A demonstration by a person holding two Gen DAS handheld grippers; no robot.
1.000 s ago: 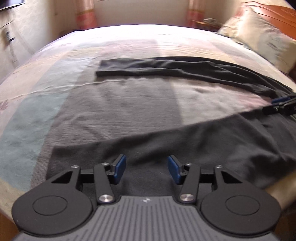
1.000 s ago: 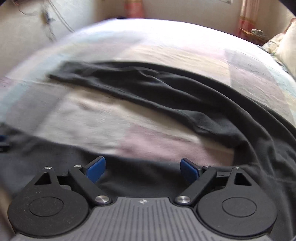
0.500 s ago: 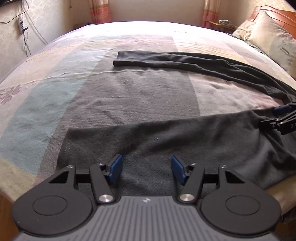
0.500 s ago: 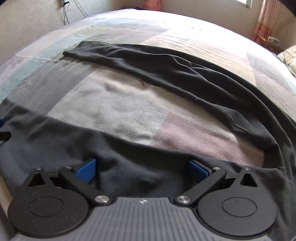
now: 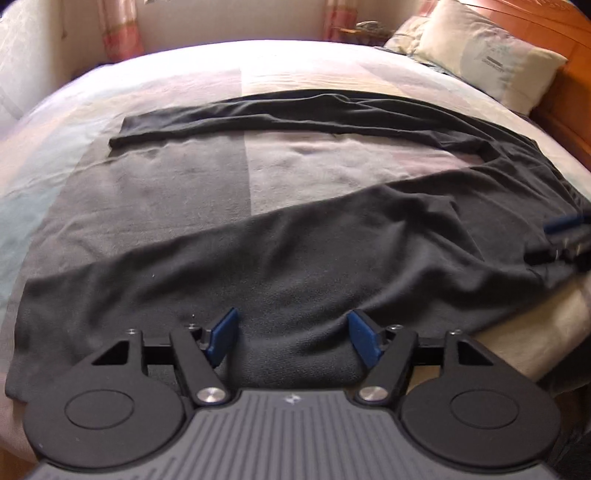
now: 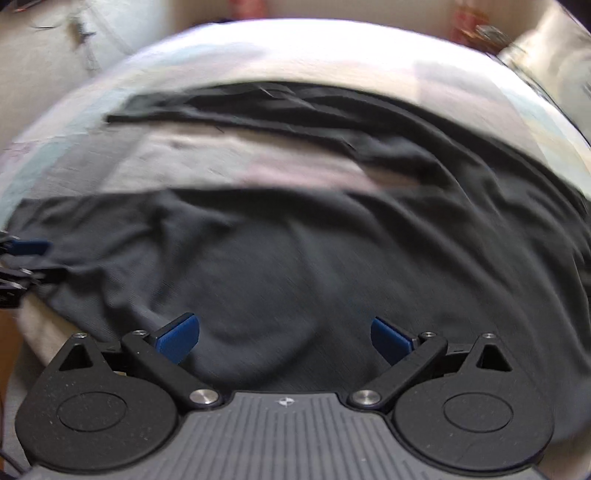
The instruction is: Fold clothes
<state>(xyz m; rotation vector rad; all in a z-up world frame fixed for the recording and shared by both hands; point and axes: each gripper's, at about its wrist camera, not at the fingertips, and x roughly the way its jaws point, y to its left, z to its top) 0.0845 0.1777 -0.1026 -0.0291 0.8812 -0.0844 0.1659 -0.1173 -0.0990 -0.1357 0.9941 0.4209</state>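
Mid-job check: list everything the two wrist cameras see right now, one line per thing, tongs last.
Trousers: one pair, dark grey, spread on the bed, legs splayed apart toward the left.
Bed cover: one, pastel patchwork of grey, pink, cream and teal, under the trousers.
Pillow: one, cream, far right by the headboard.
Headboard: one, orange-brown wood, right edge.
Curtains: pink, against the far wall.
Left tongs: blue pads, opening, over the near trouser leg, not pinching it.
Right tongs: blue pads, wide open over the cloth.

Sunlit glare — blurred, fisheye-warped edges
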